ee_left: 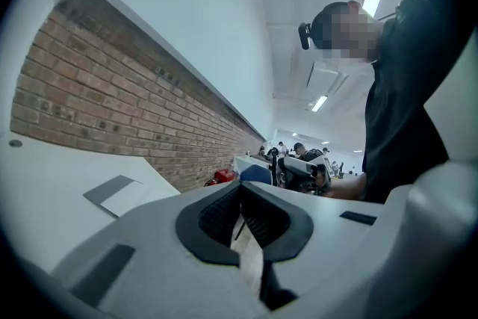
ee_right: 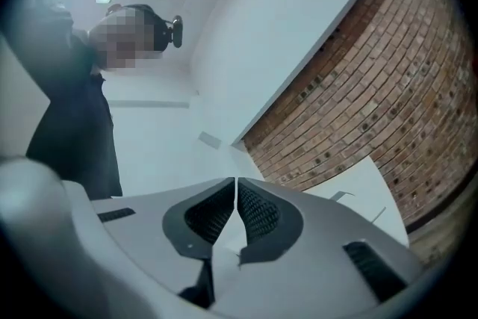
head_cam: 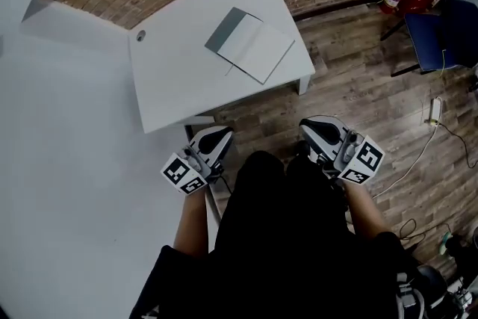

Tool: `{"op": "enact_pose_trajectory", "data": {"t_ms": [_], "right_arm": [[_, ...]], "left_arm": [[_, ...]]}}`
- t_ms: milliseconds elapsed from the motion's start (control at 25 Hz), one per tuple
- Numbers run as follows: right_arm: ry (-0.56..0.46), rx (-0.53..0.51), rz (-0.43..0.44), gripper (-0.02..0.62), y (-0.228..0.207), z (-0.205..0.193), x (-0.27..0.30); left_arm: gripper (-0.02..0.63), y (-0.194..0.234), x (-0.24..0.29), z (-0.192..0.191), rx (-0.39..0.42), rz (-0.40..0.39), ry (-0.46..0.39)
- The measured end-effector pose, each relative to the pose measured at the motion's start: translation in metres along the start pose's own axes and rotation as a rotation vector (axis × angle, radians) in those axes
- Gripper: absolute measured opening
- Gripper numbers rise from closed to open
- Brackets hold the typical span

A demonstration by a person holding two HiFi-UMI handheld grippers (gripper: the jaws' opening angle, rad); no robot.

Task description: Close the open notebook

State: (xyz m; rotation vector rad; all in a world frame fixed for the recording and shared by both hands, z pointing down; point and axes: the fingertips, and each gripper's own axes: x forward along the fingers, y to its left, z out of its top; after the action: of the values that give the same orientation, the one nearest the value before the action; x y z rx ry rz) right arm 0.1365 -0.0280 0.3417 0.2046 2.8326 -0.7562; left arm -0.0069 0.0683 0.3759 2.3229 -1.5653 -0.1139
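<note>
Approach step: open notebook (head_cam: 250,45) lies flat on white table (head_cam: 179,86), upper centre of head view, well apart from both tools. Left gripper (head_cam: 218,137) and right gripper (head_cam: 315,128) sit at lower centre, jaws pressed together, empty. Next move likely needs a reach up-frame and a tip under one cover edge.

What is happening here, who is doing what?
A person stands before a white table with a gripper in each hand. The left gripper and the right gripper are both shut and empty, held close to the body. The notebook lies open on the table, with neither gripper touching it.
</note>
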Motion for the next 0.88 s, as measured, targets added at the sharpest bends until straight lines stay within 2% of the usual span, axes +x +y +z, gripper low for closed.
{"op": "enact_pose_trajectory", "data": {"t_ms": [200, 280, 360, 520, 680, 880], "right_arm": [[-0.048, 0.132, -0.005, 0.008, -0.035, 0.001, 0.023], [-0.029, 0.143, -0.024, 0.013, -0.051, -0.005, 0.036], [0.006, 0.143, -0.061, 0.057, -0.068, -0.016, 0.049], [0.040, 0.191, -0.193, 0.084, -0.110, -0.040, 0.076], [0.043, 0.322, -0.364, 0.117, -0.152, -0.074, 0.100], [0.079, 0.419, -0.532, 0.154, -0.186, -0.116, 0.117]], "left_arm": [[0.017, 0.054, 0.003, 0.021, 0.025, 0.011, 0.059], [0.017, 0.079, 0.007, 0.026, 0.034, -0.016, 0.107], [0.018, 0.106, 0.015, 0.023, 0.044, -0.070, 0.175], [0.018, 0.175, 0.032, 0.014, 0.050, -0.168, 0.274], [0.018, 0.236, 0.047, 0.008, 0.049, -0.285, 0.370], [0.020, 0.311, 0.061, -0.014, -0.057, -0.327, 0.504]]}}
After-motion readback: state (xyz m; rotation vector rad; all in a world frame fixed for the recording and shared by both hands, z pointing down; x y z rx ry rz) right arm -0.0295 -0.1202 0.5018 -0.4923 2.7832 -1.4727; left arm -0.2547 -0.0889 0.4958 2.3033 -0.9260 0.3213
